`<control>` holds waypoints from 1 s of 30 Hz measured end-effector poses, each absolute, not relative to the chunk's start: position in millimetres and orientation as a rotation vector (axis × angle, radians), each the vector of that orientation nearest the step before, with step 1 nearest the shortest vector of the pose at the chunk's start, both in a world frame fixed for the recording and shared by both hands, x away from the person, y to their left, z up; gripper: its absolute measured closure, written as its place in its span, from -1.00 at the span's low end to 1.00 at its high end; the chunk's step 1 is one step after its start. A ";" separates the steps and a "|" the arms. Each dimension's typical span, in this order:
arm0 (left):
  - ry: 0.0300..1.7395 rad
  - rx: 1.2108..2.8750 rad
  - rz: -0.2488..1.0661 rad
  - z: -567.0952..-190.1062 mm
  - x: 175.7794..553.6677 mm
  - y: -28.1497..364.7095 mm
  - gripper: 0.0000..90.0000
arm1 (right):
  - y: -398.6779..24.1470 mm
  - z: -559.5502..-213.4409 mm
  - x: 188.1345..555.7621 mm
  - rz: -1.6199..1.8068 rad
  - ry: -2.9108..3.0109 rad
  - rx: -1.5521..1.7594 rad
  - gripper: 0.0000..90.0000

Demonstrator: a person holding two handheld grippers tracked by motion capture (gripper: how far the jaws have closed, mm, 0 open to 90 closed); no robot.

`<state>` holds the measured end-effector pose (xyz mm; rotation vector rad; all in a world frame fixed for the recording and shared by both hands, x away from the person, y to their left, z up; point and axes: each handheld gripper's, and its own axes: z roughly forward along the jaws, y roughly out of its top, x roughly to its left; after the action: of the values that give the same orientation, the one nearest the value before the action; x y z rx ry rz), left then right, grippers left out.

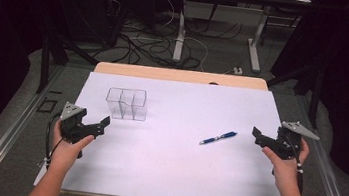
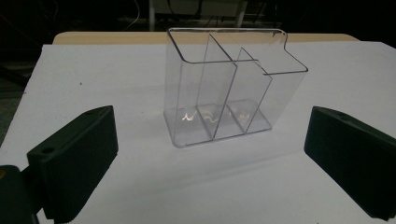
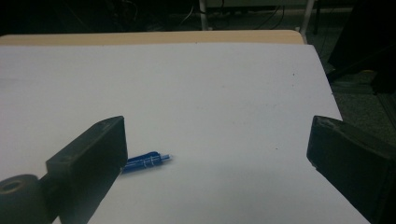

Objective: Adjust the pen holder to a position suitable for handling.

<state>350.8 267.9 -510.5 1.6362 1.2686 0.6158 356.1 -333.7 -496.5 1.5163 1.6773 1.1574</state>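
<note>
Both grippers, left (image 1: 105,121) and right (image 1: 256,133), spread wide, empty. Pen (image 1: 218,137) flat on sheet, right of clear holder (image 1: 127,103), well apart. Risk: thin pen rolling from closing jaws; light holder tipping if bumped.

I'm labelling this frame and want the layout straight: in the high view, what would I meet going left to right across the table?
Left gripper, held at the table's left edge → clear compartment holder → blue pen → right gripper, held at the right edge. Both grippers' jaws stand open and hold nothing.
</note>
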 end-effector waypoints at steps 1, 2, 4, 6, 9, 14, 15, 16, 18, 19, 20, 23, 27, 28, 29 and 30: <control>1.271 1.633 0.616 -510.6 352.2 268.1 -0.94 | -333.7 -496.5 356.1 1.157 1.677 1.516 -0.89; 1.277 1.624 0.618 -510.8 353.2 268.3 -0.92 | -332.9 -500.3 357.0 1.142 1.698 1.513 -0.89; 1.286 1.606 0.622 -511.5 354.3 268.0 -0.90 | -334.0 -501.5 357.4 1.126 1.714 1.507 -0.89; 1.280 1.603 0.642 -510.7 354.8 268.3 -0.86 | -332.7 -504.3 357.5 1.131 1.702 1.529 -0.86; 1.281 1.589 0.674 -508.9 355.2 270.6 -0.63 | -326.9 -505.4 357.0 1.108 1.729 1.498 -0.84; 1.282 1.606 0.686 -510.1 358.1 274.9 -0.53 | -322.3 -505.7 357.6 1.116 1.740 1.460 -0.82; 1.288 1.597 0.681 -510.2 358.9 274.7 -0.50 | -321.4 -505.6 357.0 1.106 1.742 1.462 -0.82; 1.289 1.594 0.689 -510.2 359.7 275.0 -0.48 | -321.4 -505.9 356.6 1.107 1.755 1.460 -0.82; 1.297 1.608 0.703 -509.2 361.4 276.4 -0.44 | -320.8 -505.9 355.6 1.099 1.763 1.470 -0.81; 1.301 1.598 0.704 -508.5 362.8 276.6 -0.40 | -320.0 -506.8 356.3 1.113 1.757 1.466 -0.79; 1.303 1.597 0.709 -507.6 364.5 277.5 -0.40 | -320.0 -506.8 356.3 1.113 1.757 1.466 -0.79; 1.330 1.580 0.698 -505.1 370.5 279.9 -0.35 | -320.2 -507.4 357.7 1.130 1.763 1.465 -0.78; 1.358 1.547 0.669 -502.0 378.2 281.7 -0.27 | -319.0 -509.3 358.3 1.138 1.778 1.459 -0.74; 1.360 1.548 0.671 -501.4 380.6 281.9 -0.24 | -318.5 -509.2 358.0 1.140 1.781 1.457 -0.72; 1.368 1.544 0.666 -500.7 382.5 281.8 -0.24 | -318.5 -509.2 358.0 1.140 1.781 1.457 -0.72; 1.368 1.542 0.673 -500.3 384.6 282.2 -0.23 | -318.6 -509.0 357.8 1.140 1.780 1.454 -0.72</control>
<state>384.6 282.2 -500.3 1.5417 1.3681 0.6735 357.8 -318.6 -509.0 1.4543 1.7800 1.1397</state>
